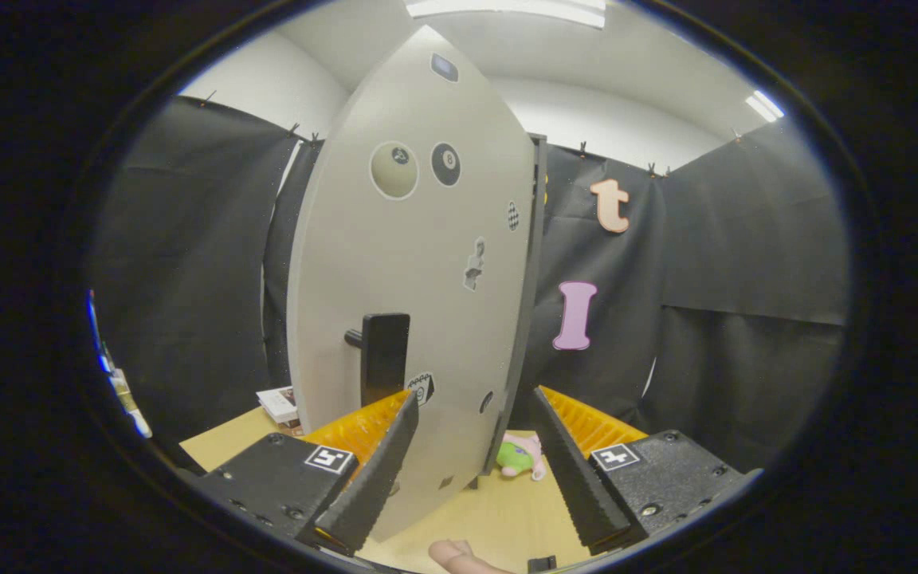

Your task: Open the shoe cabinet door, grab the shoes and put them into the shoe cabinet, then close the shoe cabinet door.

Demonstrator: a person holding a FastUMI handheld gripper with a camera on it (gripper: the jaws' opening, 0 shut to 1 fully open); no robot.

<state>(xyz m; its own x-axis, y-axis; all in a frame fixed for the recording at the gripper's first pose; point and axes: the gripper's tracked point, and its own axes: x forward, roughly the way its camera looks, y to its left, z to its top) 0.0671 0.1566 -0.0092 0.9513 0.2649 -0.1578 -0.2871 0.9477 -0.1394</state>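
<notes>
Grey cabinet door [419, 263] looks swung ajar; your claw [475, 410] gapes empty near its handle [383, 359]; shoes unplaced, closing remains.

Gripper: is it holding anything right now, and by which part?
Nothing is held. The gripper is open, its fingers straddling the cabinet door's free edge without pressing it; the black handle sits just beyond the left finger.

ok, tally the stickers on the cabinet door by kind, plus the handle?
Billiard-ball stickers: 2, pale and black
Other small stickers on the shoe cabinet door, too small to identify: 6
Door handle: 1
Total: 9
The gripper is open, door edge between its fingers.
</notes>
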